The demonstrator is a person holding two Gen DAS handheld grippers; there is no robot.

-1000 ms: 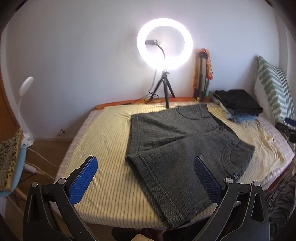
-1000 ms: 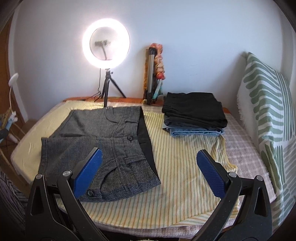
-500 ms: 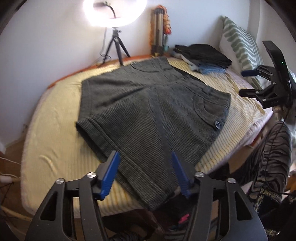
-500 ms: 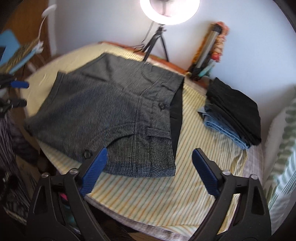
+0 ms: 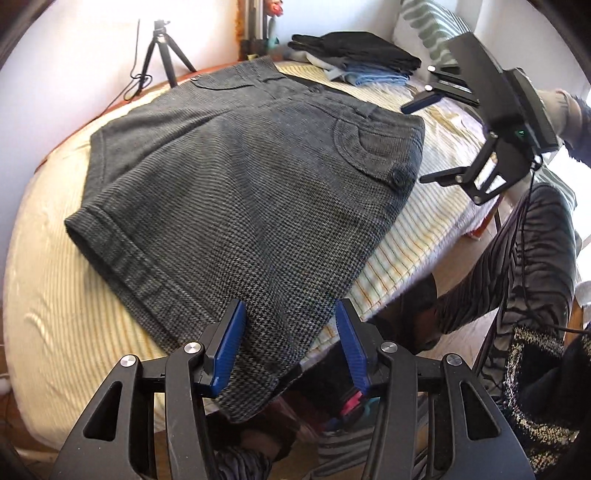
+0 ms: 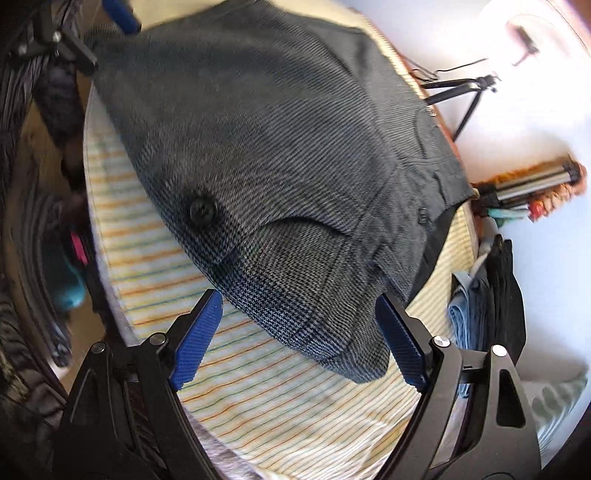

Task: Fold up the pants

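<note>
Widest of all: a bed (image 5: 44,295) under a yellow striped sheet (image 6: 258,406), filling most of both wrist views. Spread flat across it, grey houndstooth shorts (image 5: 240,192), waistband toward the right side, cuffed hems toward the left and near edges; one cuffed leg corner overhanging the near edge of the mattress. Visible near the waistband: a curved pocket seam with a dark button (image 5: 399,176), the same button (image 6: 201,211) close up from the right wrist.

At the far side, against the white wall, a black tripod (image 5: 164,51) with trailing cable. To the right of the waistband, well apart from the shorts, a stack of folded clothes (image 5: 358,59), black pieces over blue denim. Behind the stack, a green-and-white patterned pillow (image 5: 424,33).

Left gripper (image 5: 291,343), blue pads spread apart, straddling the overhanging cuff corner, cloth lying between the pads but not pinched. Right gripper (image 6: 299,339), likewise wide open, set around the waistband corner of the shorts, fabric between the pads with a clear gap on the left side; on the right side, contact with the pad impossible to tell. From the left wrist, the right gripper (image 5: 428,140) seen beside the waistband edge near the pocket button. Right wrist view blurred toward its edges.
</note>
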